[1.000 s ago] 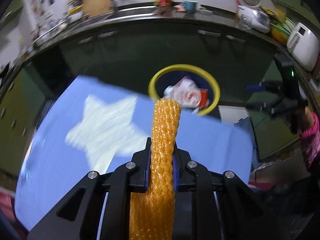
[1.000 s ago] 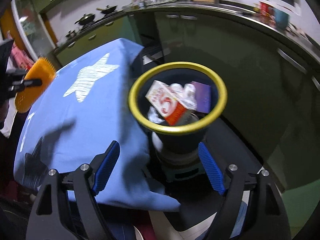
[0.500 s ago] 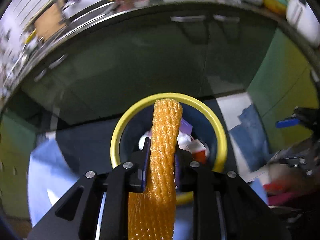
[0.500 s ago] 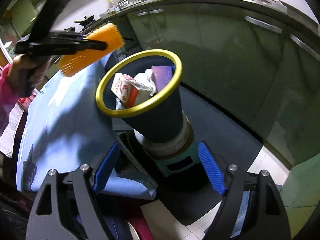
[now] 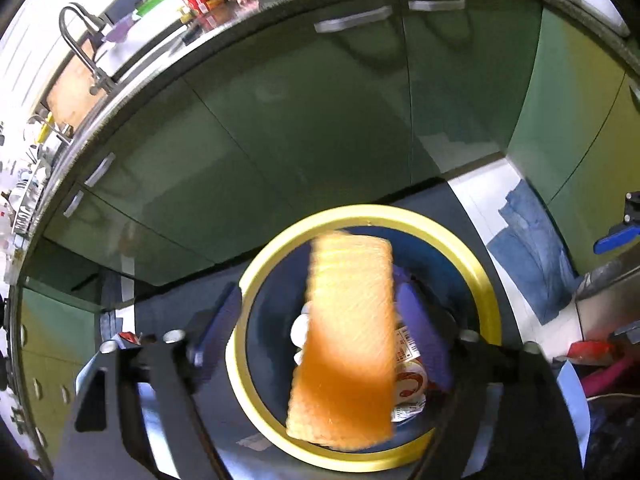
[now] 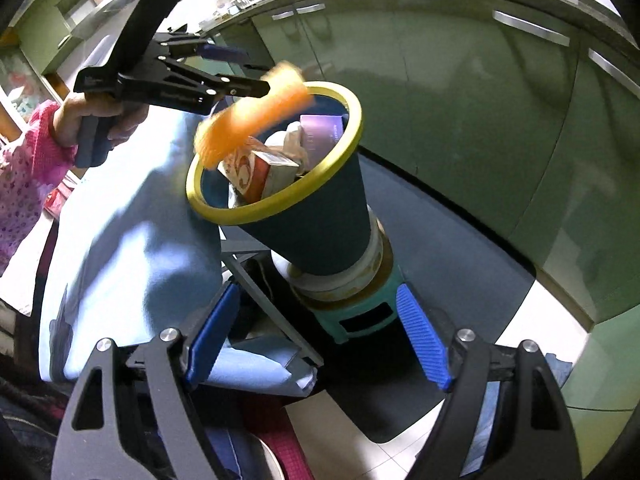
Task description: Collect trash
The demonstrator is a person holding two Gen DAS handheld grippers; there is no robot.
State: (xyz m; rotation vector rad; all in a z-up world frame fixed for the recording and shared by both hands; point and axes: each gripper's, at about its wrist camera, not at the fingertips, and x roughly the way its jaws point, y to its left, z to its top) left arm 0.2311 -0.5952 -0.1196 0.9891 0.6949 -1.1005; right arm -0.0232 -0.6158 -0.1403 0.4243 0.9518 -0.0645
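Observation:
An orange foam net sleeve (image 5: 346,340) is blurred in mid-air over the dark blue bin with a yellow rim (image 5: 476,268), free of my left gripper (image 5: 320,340), which is open right above the bin. In the right wrist view the sleeve (image 6: 250,114) hangs just off the left gripper's fingertips (image 6: 256,88) above the bin's rim (image 6: 348,148). The bin holds a red-and-white carton (image 6: 250,170), a purple box (image 6: 322,132) and crumpled paper. My right gripper (image 6: 316,344) is open and empty, low beside the bin's base.
A table under a light blue cloth (image 6: 132,232) stands left of the bin. The bin sits on a teal stool (image 6: 360,312) on a dark mat. Green kitchen cabinets (image 5: 320,120) run behind, with a cluttered counter and a sink tap (image 5: 80,40). A blue rag (image 5: 528,264) lies on the floor.
My left gripper moved from over the table to above the bin, then opened; the orange sleeve has left its jaws and drops toward the bin. My right gripper drew back lower.

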